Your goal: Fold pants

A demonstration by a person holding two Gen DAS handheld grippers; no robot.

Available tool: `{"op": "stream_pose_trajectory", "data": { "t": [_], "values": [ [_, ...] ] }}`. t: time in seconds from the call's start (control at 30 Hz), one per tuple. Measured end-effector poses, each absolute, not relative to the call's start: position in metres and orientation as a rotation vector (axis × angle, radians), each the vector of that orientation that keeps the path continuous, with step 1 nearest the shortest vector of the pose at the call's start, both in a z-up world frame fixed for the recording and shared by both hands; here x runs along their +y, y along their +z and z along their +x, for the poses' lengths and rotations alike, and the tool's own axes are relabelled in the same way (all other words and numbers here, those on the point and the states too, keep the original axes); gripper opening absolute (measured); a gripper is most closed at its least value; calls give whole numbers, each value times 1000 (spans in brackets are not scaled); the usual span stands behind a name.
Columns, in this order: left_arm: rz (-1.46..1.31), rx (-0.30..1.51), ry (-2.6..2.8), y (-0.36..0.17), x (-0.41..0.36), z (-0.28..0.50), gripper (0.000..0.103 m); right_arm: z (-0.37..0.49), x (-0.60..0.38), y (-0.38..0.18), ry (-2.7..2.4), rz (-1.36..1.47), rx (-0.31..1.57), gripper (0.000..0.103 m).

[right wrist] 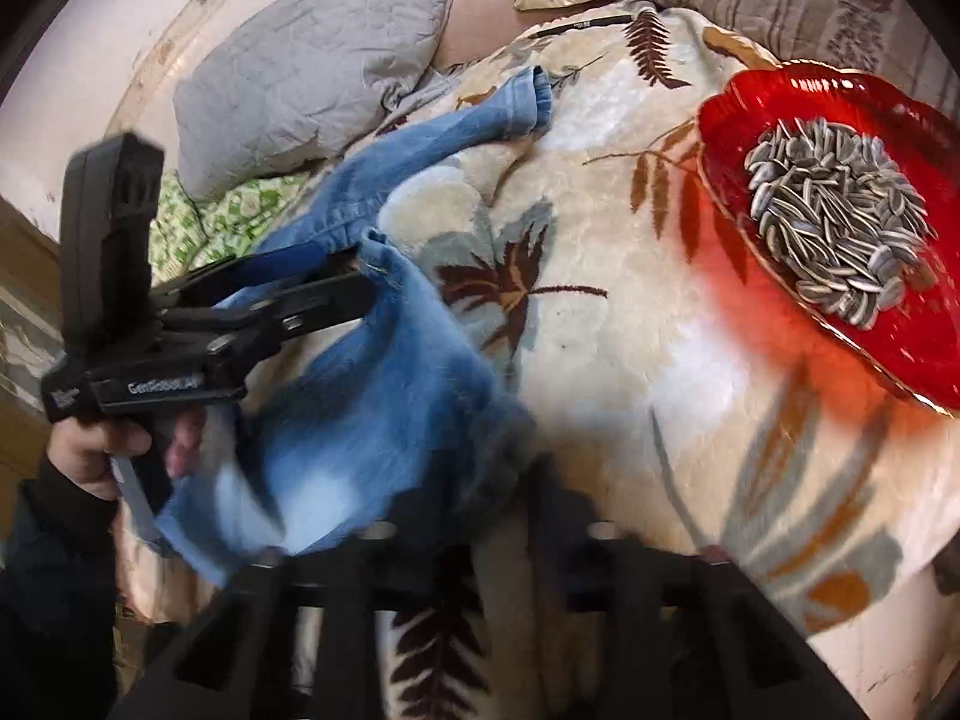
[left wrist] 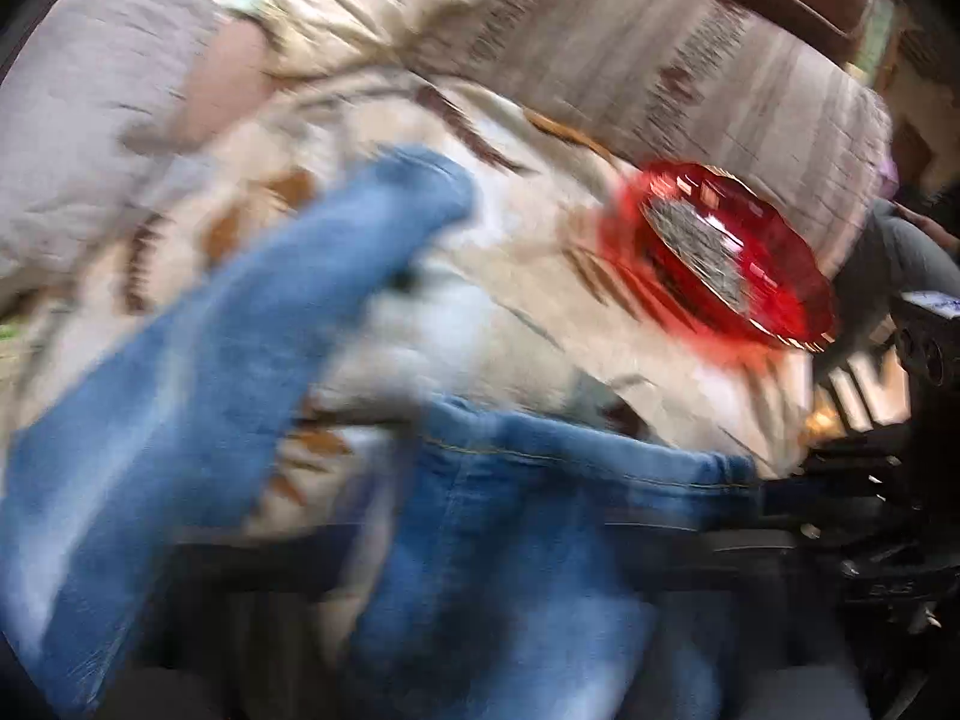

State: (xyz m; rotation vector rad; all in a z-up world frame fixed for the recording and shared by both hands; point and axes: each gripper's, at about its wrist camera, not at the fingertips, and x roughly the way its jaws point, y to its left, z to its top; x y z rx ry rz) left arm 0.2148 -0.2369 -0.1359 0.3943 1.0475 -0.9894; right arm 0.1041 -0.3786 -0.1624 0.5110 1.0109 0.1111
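The jeans (right wrist: 384, 360) lie crumpled on the floral blanket (right wrist: 600, 360) of the bed, long axis running from the left gripper (right wrist: 369, 282) up to the far hem beside the grey pillow (right wrist: 312, 72). Left jaws are clamped on a denim edge. The right gripper (right wrist: 516, 516) is nearly closed at the near end; whether it pinches denim cannot be told.

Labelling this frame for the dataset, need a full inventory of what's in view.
jeans: 1, blue denim, crumpled across the blanket
blanket: 1, cream with leaf print, covering the bed
dish: 1, red, on the blanket at right
sunflower seeds: a pile, grey striped, in the dish
pillow: 1, grey quilted, top left
left gripper: black, shut on the jeans waistband
hand: 1, holding the left gripper's handle
right gripper: black, blurred, shut at the jeans' edge
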Motion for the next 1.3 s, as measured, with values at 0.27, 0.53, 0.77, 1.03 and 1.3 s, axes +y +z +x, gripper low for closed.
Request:
{"op": "stream_pose_trajectory", "data": {
  "t": [0.27, 0.53, 0.77, 1.03, 1.3],
  "values": [
    [381, 922, -1118, -82, -261, 192, 6, 71, -383, -115, 71, 432, 821, 12],
    [414, 810, -1156, -42, -350, 189, 10, 41, -424, -76, -108, 433, 726, 21],
    [384, 774, -894, -30, -277, 192, 97, 13, -442, -57, -212, 468, 666, 87],
    [346, 819, -398, -13, -48, 178, 97, 49, -352, -40, 54, 362, 674, 87],
    [357, 925, 56, 38, 167, 94, 98, 89, -209, -28, 359, 202, 700, 87]
  ]
}}
